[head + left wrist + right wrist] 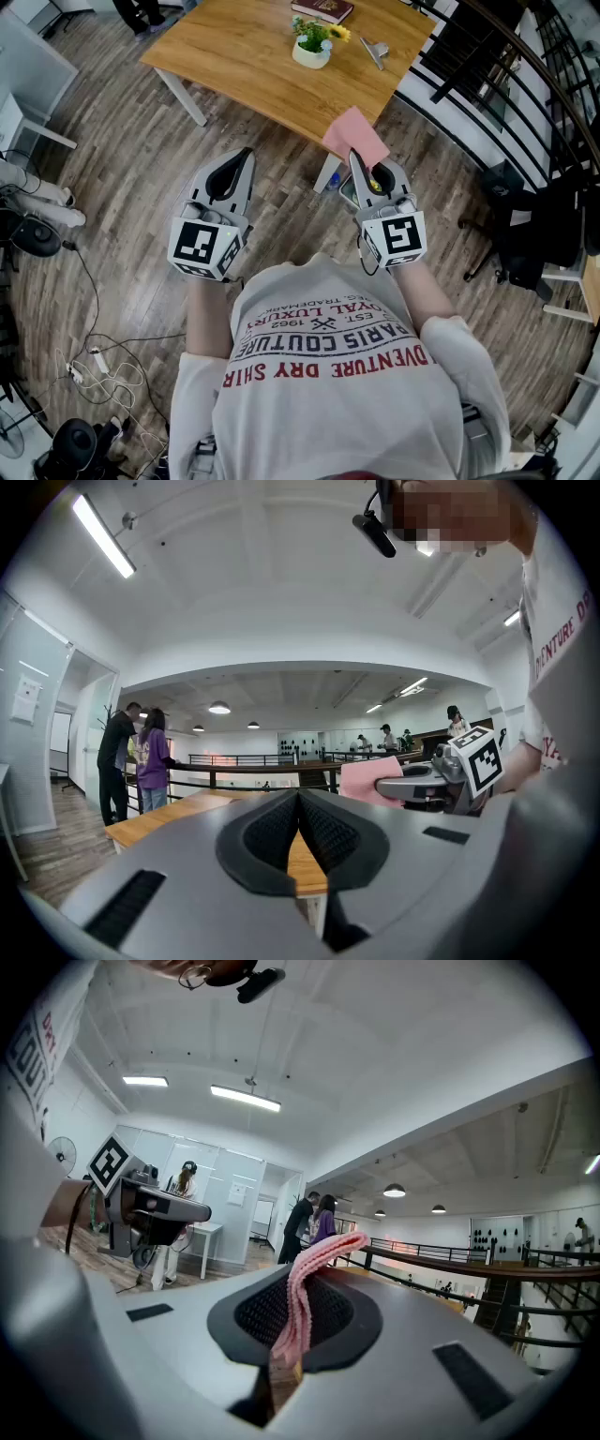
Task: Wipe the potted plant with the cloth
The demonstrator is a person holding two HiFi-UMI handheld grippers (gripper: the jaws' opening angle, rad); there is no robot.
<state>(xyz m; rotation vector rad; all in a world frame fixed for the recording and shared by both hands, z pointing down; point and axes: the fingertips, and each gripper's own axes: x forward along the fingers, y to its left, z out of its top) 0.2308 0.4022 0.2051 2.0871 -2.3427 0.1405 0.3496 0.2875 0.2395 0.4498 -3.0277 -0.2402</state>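
Near: left gripper, jaws pressed together, empty. Right gripper, jaws clamped on folded pink cloth, just before light wooden table. Far side of the table: small white pot containing green plant with yellow flower, seen in the head view only. Gripper views alone show two standing people beyond.

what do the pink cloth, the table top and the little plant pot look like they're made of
Cloth: soft fabric, matte pink; it folds and bends limply. Table top: wood or wood veneer, with warm grain streaks and a slight sheen. Pot: probably glazed ceramic, possibly plastic; smooth and white, but too small to tell.
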